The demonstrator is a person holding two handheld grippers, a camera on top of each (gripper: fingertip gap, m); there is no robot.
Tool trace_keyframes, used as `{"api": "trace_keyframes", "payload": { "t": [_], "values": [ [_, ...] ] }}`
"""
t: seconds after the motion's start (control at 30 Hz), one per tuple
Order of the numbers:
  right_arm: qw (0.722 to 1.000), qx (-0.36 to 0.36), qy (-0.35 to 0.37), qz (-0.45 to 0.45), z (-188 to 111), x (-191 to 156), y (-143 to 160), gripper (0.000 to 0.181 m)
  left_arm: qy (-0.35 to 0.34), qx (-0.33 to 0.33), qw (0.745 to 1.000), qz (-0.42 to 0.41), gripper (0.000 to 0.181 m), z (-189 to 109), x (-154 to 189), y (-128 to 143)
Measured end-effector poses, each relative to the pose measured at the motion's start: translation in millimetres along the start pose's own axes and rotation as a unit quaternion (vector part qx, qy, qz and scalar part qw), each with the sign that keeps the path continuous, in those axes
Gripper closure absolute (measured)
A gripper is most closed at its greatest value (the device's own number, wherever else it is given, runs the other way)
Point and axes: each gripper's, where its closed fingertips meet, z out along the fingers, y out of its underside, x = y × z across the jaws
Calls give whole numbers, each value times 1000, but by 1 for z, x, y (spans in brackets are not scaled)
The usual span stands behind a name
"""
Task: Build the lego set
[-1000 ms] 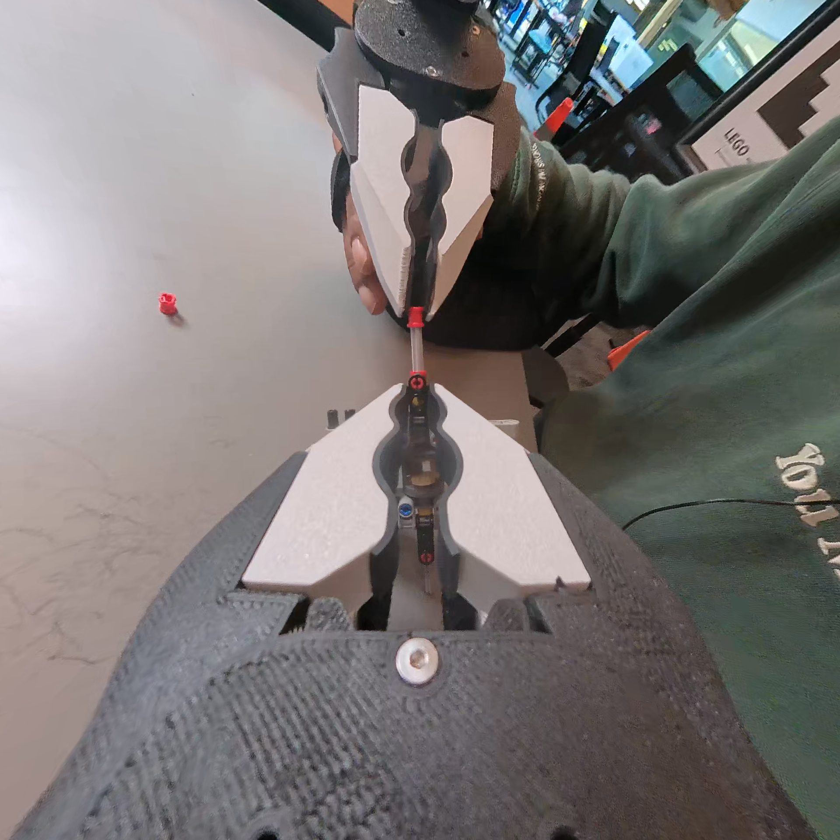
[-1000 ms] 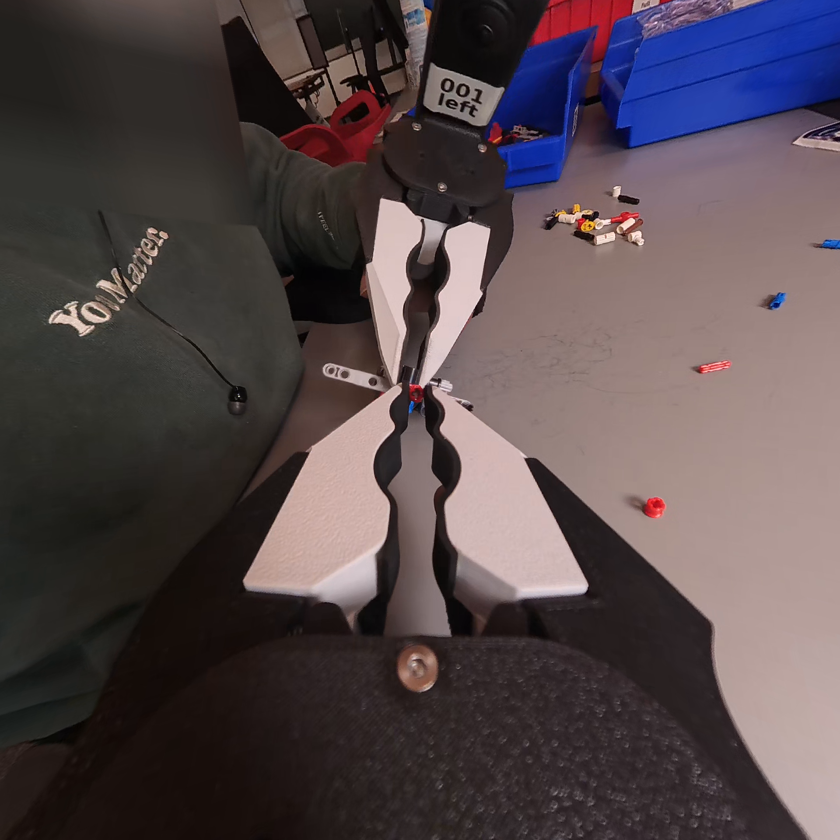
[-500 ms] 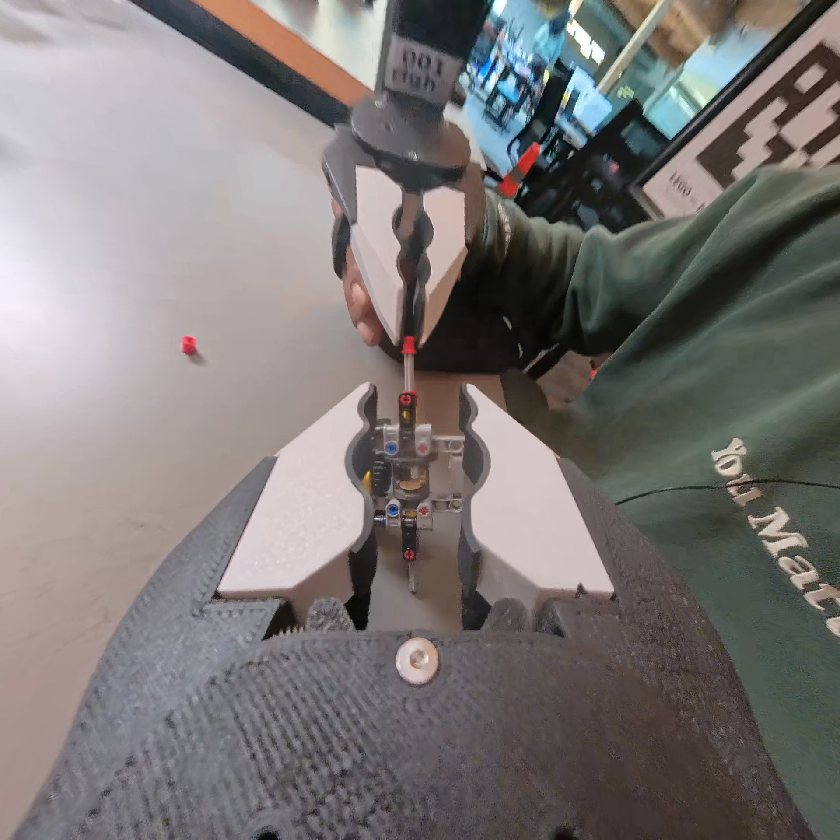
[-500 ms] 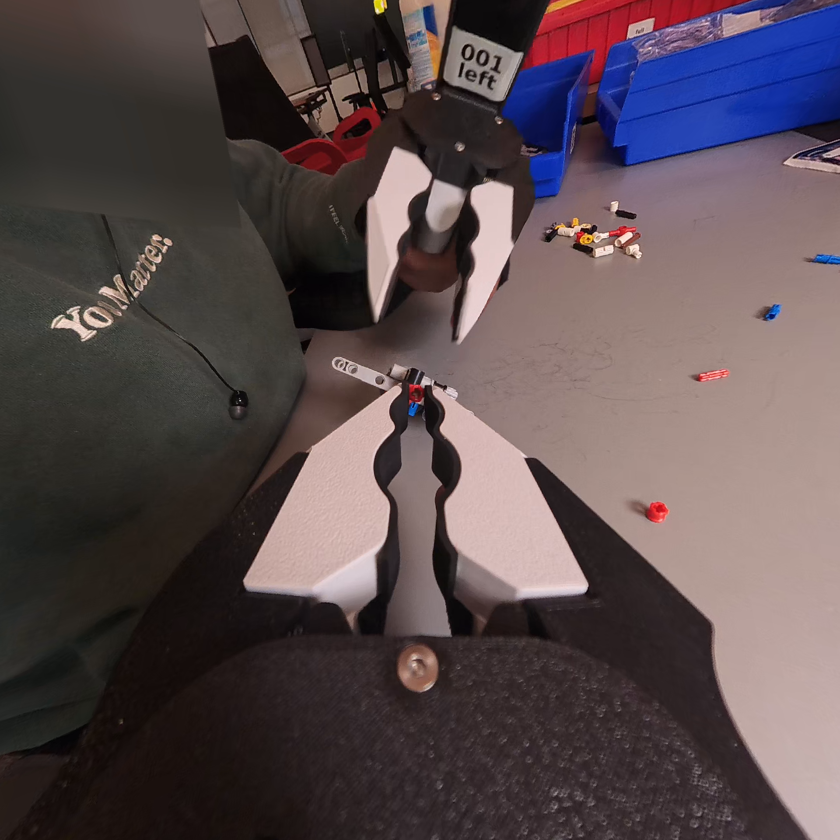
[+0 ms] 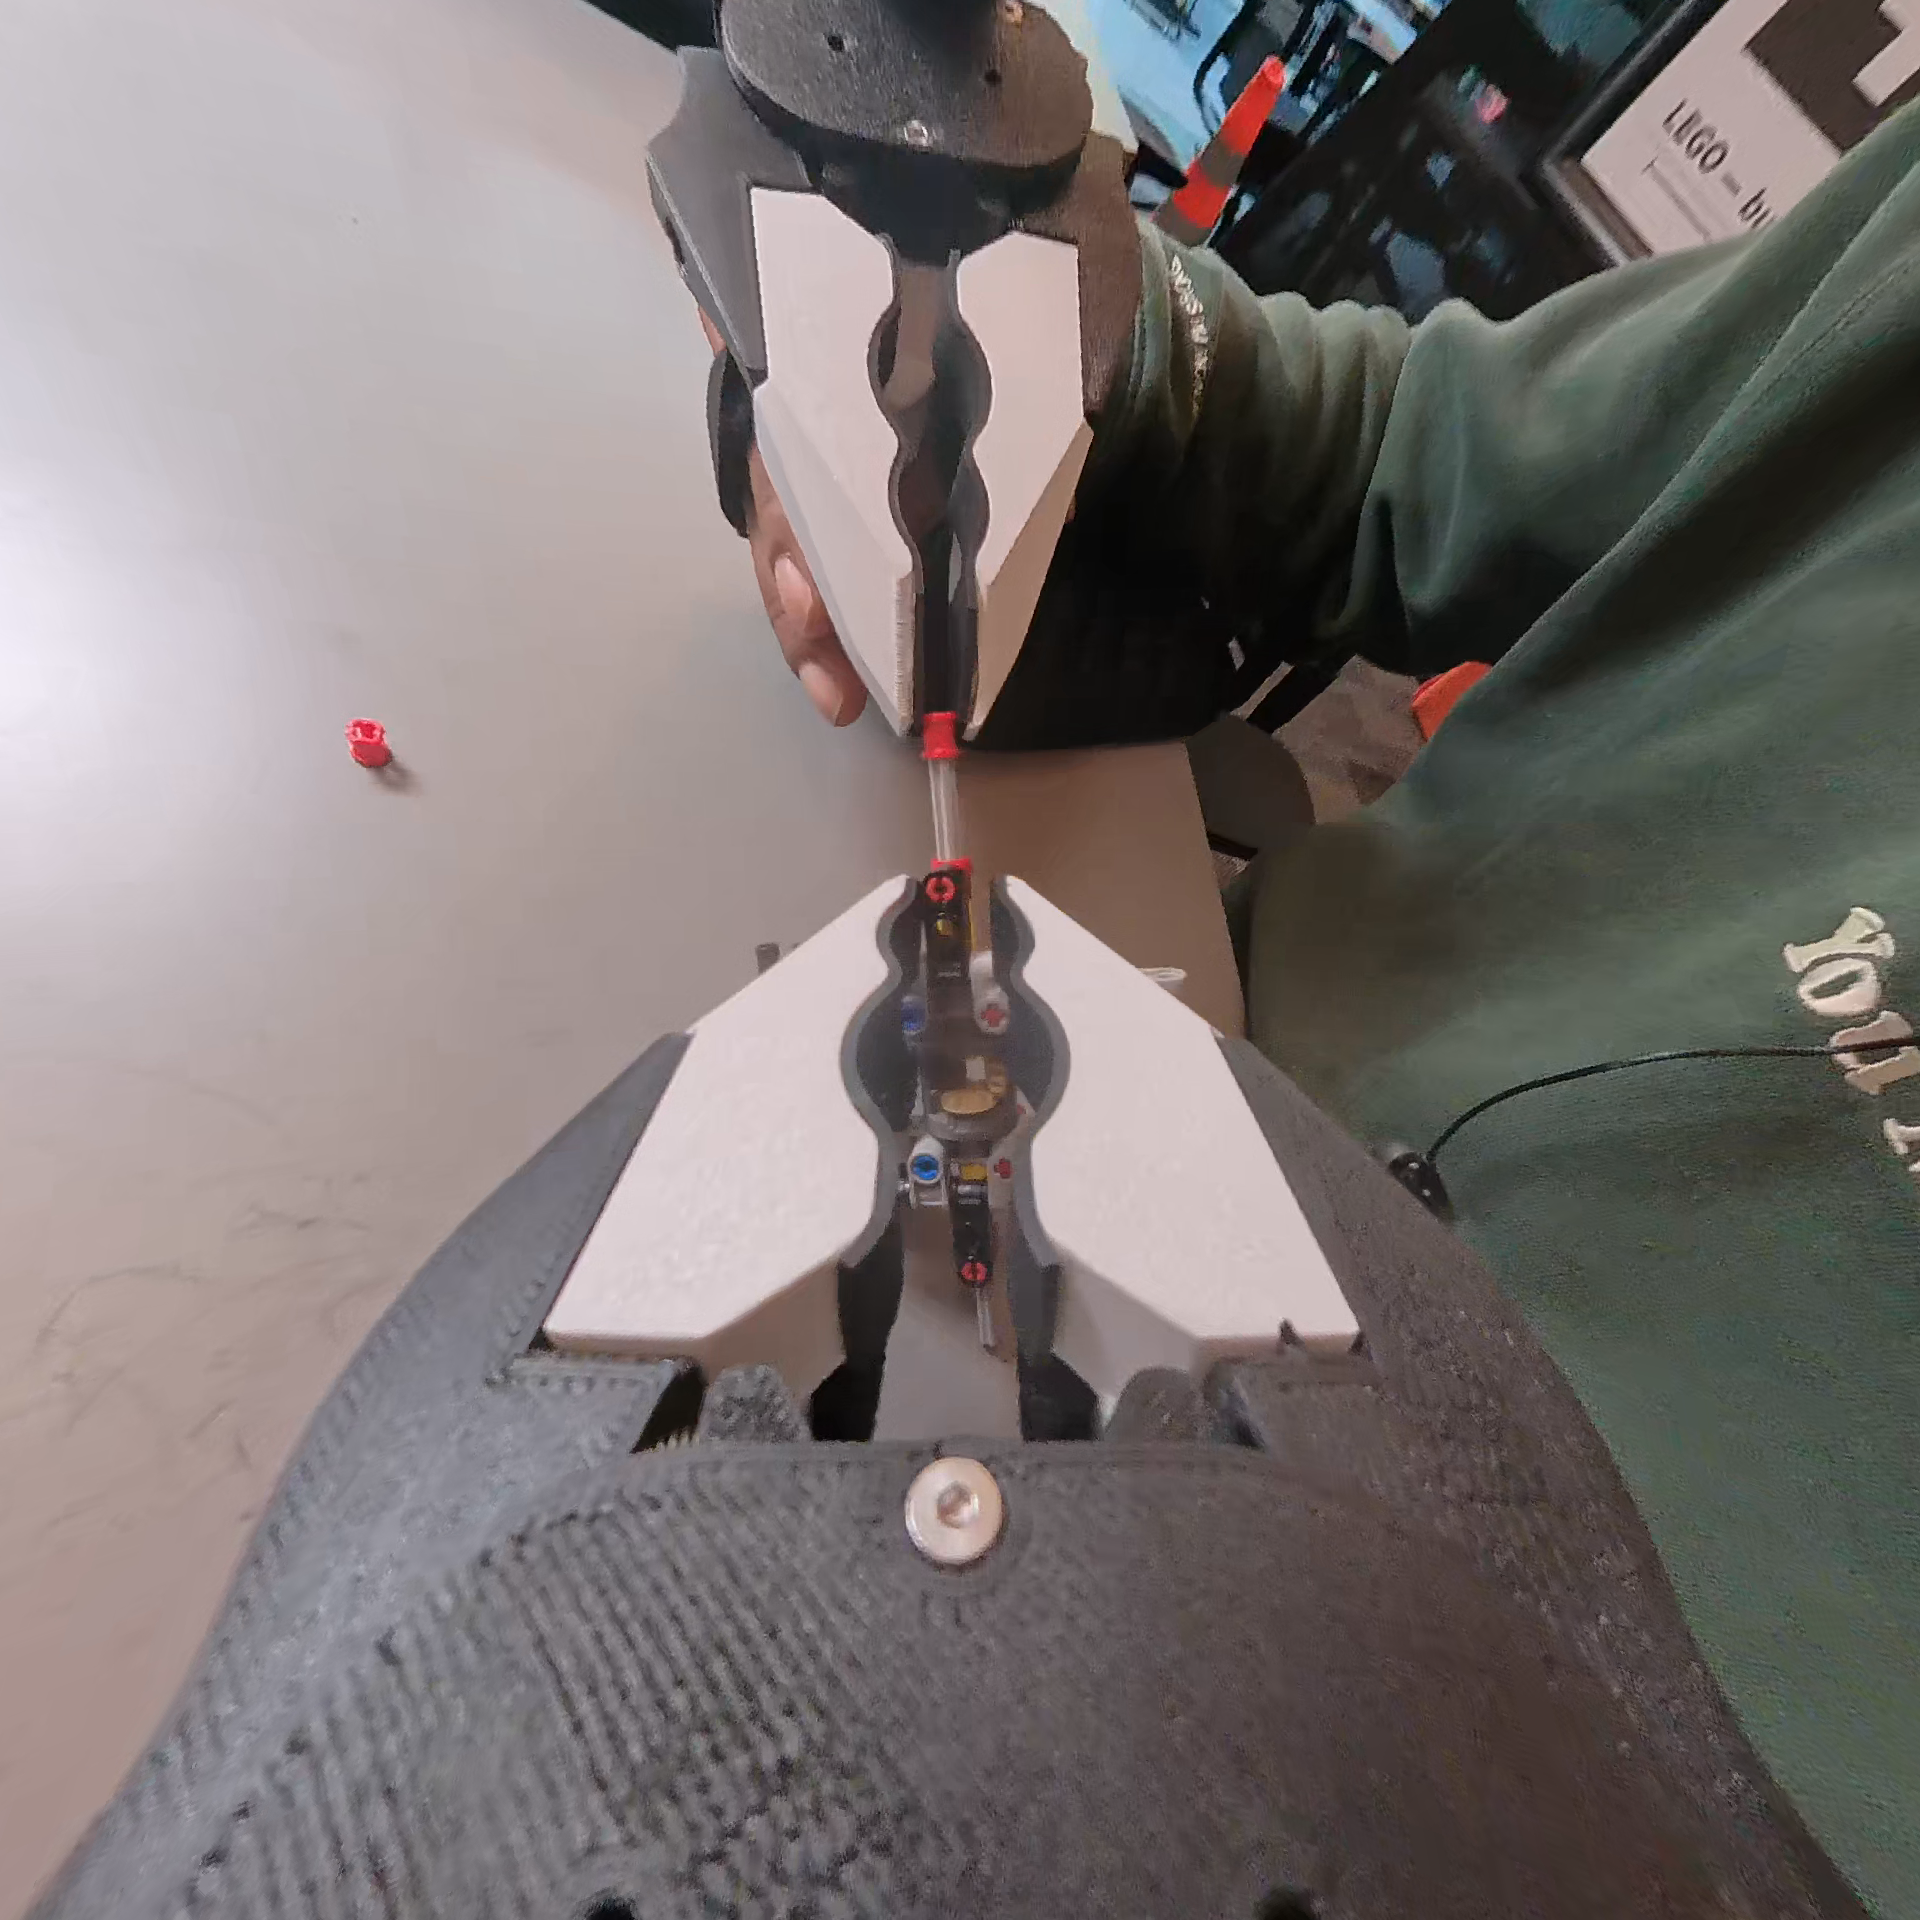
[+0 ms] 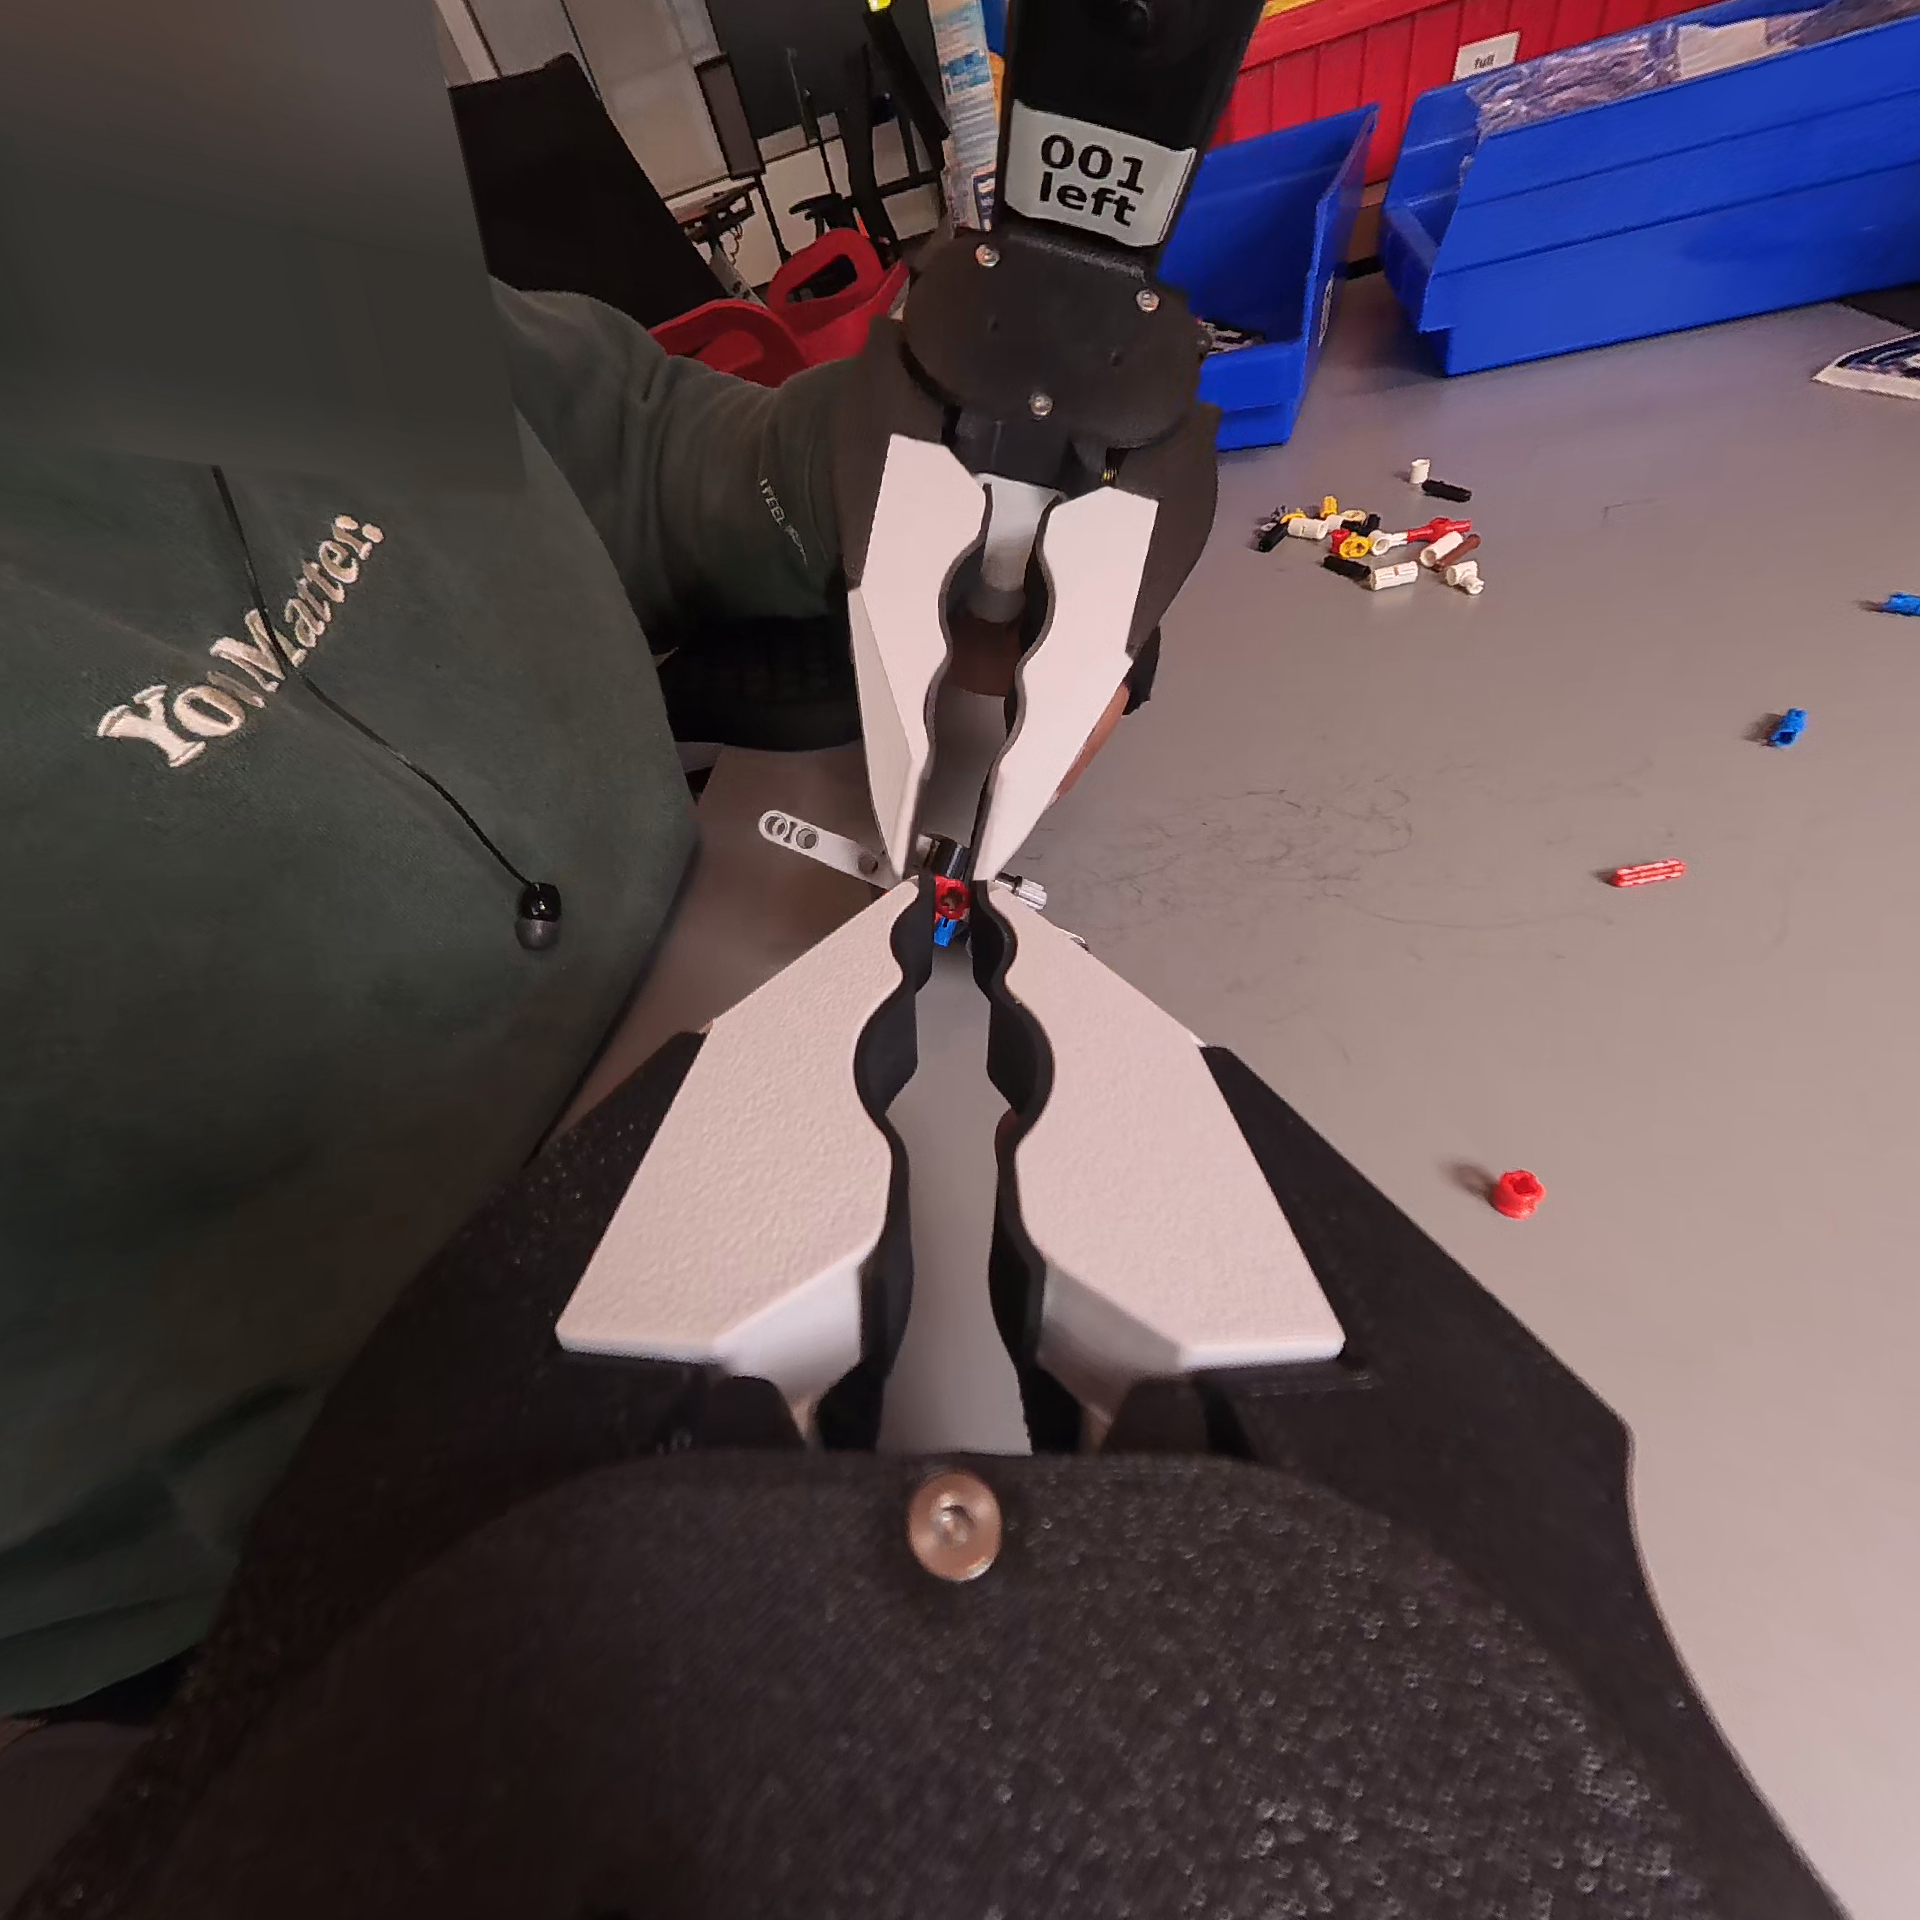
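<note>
My left gripper (image 5: 948,883) is shut on a small lego assembly (image 5: 961,1049) of black, grey, blue and red parts that sits between its fingers. A grey axle (image 5: 945,816) sticks out of the assembly's front. My right gripper (image 5: 940,722) faces it tip to tip and is shut on the red bush (image 5: 939,735) at the axle's far end. In the right wrist view my right gripper (image 6: 951,899) pinches that red bush (image 6: 949,896), and the left gripper (image 6: 956,852) stands just beyond it. A grey beam (image 6: 821,842) of the assembly pokes out to the left.
A loose red bush (image 5: 366,742) lies on the grey table (image 5: 260,416); it also shows in the right wrist view (image 6: 1516,1192). A pile of small parts (image 6: 1371,545), a red pin (image 6: 1647,873), a blue pin (image 6: 1785,727) and blue bins (image 6: 1662,197) lie beyond. A person in a green sweatshirt (image 6: 260,831) is close. Both grippers' tips are close together, under 4 cm apart. The red pin (image 6: 1647,873) is about equally far from each gripper, around 20 cm.
Half a second ago my left gripper was open and set back from the assembly. It has closed on the assembly again, tip to tip with my right gripper.
</note>
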Motion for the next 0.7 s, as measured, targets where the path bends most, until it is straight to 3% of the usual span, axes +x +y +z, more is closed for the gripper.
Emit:
{"api": "trace_keyframes", "payload": {
  "t": [0.17,0.3,0.57,0.7],
  "values": [
    [1000,-7,3,-5,2,0,2,177,-12,-23,999,27,176,3,1,5],
    [1000,-6,10,-14,1,0,1,176,-13,-1,1000,25,177,1,-2,1],
    [995,-84,19,-52,16,-3,23,177,-5,-11,1000,20,177,10,-3,6],
    [997,-65,23,-47,15,0,17,177,-4,4,1000,15,177,7,-5,2]
  ]
}}
